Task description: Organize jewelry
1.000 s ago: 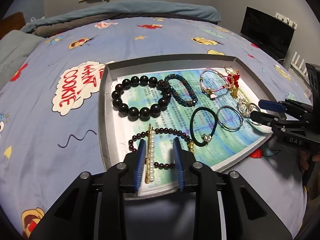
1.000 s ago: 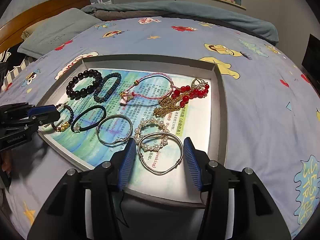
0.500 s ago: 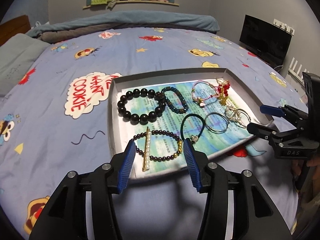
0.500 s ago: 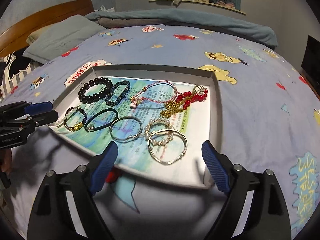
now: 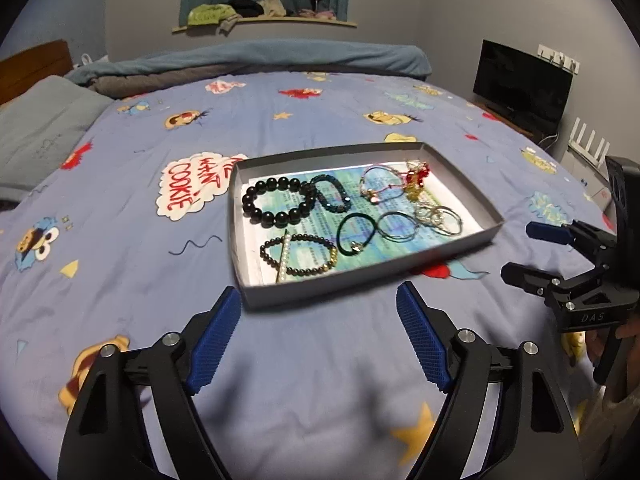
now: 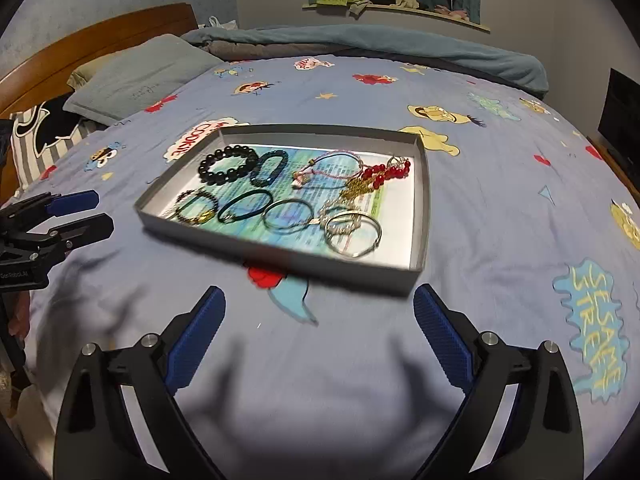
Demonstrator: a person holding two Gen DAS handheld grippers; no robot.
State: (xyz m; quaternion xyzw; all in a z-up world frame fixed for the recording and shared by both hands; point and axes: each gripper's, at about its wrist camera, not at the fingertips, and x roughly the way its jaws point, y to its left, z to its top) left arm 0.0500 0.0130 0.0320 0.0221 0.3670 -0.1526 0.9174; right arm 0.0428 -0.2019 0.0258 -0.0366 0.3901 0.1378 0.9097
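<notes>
Both tools hovered with blue-padded fingers spread wide and empty: the left tool (image 5: pixel 318 304) and the right tool (image 6: pixel 318 306) sat above the blue cartoon-print bedsheet (image 5: pixel 120 280), short of the shallow grey cardboard tray (image 6: pixel 280 258). Inside it lay a black large-bead bracelet (image 5: pixel 276 202), a dark elastic hair tie (image 5: pixel 356 234), thin silver wire bangles (image 6: pixel 352 232) and a red bead strand (image 6: pixel 386 171).

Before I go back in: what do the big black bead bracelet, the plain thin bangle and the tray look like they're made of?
Big black bead bracelet: glossy round beads, likely polished stone, glass or lacquered wood; highlights show on each bead. Plain thin bangle: a thin silvery hoop, probably metal wire. Tray: matte grey with thin, sharp folded walls, looks like cardboard, with a printed paper sheet inside.
</notes>
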